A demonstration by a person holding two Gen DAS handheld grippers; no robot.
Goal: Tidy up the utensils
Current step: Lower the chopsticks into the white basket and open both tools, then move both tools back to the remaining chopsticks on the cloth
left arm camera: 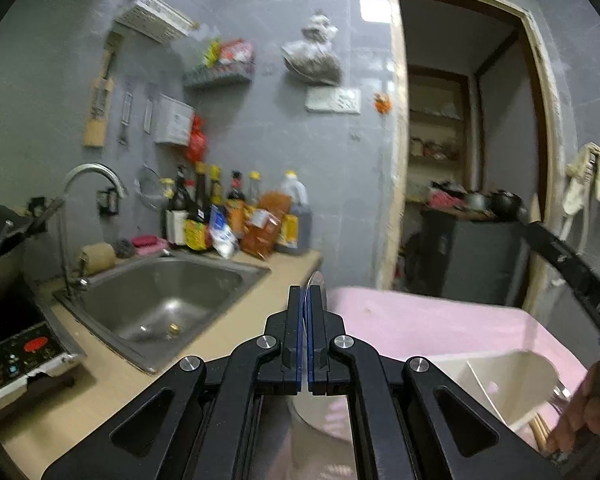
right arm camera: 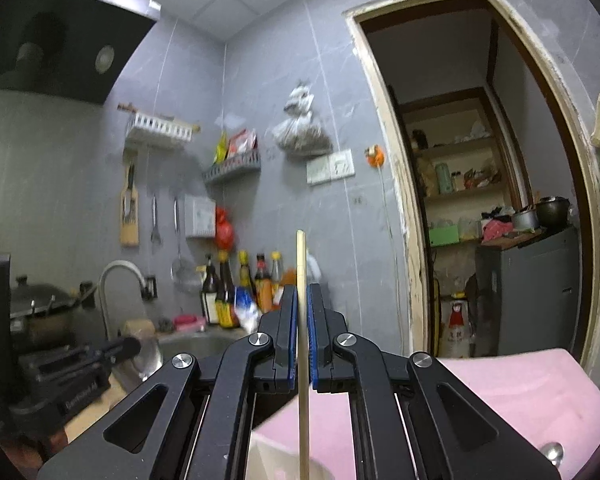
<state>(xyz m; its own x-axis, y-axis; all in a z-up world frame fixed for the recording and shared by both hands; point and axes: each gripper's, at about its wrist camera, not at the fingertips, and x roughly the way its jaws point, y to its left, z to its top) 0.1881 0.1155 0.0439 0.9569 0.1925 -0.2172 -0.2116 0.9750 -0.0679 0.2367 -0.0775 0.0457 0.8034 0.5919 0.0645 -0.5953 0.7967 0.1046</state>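
The right gripper (right arm camera: 302, 316) is clamped on a thin, pale wooden chopstick (right arm camera: 302, 344) standing upright above the white divided plastic utensil holder (left arm camera: 496, 384); light and stiff, it could pivot if pinched off-centre. The left gripper (left arm camera: 305, 308) pinches a thin metal spoon (left arm camera: 315, 280), smooth and probably slippery.

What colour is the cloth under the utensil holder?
Pale pink cloth; it shows best in the left wrist view, spread under the cream utensil holder.
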